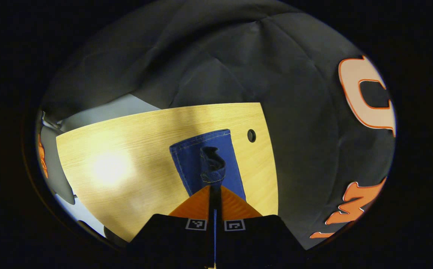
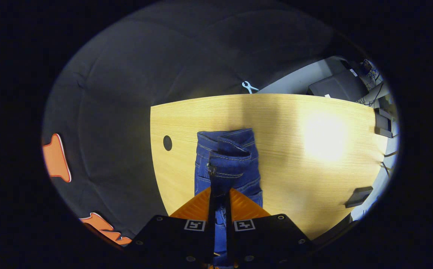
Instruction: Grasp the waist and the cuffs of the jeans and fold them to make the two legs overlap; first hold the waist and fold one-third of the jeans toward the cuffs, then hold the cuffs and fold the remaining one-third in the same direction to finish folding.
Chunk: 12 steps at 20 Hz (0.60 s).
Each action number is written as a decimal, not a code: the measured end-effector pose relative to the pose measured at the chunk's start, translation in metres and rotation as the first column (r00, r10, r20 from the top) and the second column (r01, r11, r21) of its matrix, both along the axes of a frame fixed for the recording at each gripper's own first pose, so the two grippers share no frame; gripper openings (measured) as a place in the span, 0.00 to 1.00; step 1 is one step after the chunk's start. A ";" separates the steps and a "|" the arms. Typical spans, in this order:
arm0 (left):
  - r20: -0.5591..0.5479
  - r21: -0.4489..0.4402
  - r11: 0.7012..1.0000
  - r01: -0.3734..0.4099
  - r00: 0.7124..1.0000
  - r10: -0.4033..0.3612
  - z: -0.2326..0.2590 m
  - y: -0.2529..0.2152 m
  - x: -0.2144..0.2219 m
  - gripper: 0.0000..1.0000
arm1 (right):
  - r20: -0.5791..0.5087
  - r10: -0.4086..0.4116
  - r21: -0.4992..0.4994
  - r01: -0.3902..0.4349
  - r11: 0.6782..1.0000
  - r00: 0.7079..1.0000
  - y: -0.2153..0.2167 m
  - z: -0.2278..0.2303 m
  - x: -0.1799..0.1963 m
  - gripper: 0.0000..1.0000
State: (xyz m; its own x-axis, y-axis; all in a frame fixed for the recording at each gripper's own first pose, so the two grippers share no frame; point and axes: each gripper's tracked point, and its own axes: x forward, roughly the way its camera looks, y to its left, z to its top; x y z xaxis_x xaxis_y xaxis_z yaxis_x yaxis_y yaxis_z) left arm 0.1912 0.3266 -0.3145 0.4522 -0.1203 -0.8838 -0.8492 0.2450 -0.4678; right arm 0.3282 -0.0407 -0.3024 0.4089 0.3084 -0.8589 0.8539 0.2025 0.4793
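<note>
The blue jeans [image 1: 192,158] lie on the wooden table [image 1: 126,149]. In the left gripper view, my left gripper [image 1: 215,186] is shut on a raised, bunched cuff end, and a flat hemmed leg stretches beyond it. In the right gripper view, the jeans [image 2: 239,168] show their waistband with stitching and a small tag, lifted and folded over itself. My right gripper [image 2: 219,190] is shut on this waist end, with denim running down between the fingers. The middle of the jeans is hidden below both grippers.
A round cable hole [image 1: 251,135] [image 2: 167,143] sits near the table's side edge, close to the jeans. Black cloth walls the booth behind. A small clip [image 2: 249,87] hangs on the cloth, dark boxes [image 2: 338,86] stand beyond the far edge, and a flat black object [image 2: 358,196] sits by the right edge.
</note>
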 end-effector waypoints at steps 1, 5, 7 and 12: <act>-0.024 0.001 1.000 0.006 1.000 -0.006 -0.008 0.002 0.010 0.02 | -0.023 -0.005 -0.004 0.005 1.000 1.000 0.005 -0.006 0.007 0.13; -0.104 -0.022 0.994 0.109 0.988 -0.111 -0.045 0.003 0.042 0.02 | -0.101 0.001 -0.025 -0.003 1.000 0.995 0.020 -0.037 0.040 0.13; -0.109 -0.028 0.988 0.151 0.982 -0.153 -0.060 0.003 0.059 0.02 | -0.116 0.015 -0.024 -0.018 1.000 0.993 0.031 -0.048 0.056 0.13; -0.069 0.032 0.912 0.408 0.912 -0.405 -0.079 0.009 0.085 0.03 | -0.063 0.127 -0.027 -0.129 0.991 0.990 0.045 -0.058 0.099 0.14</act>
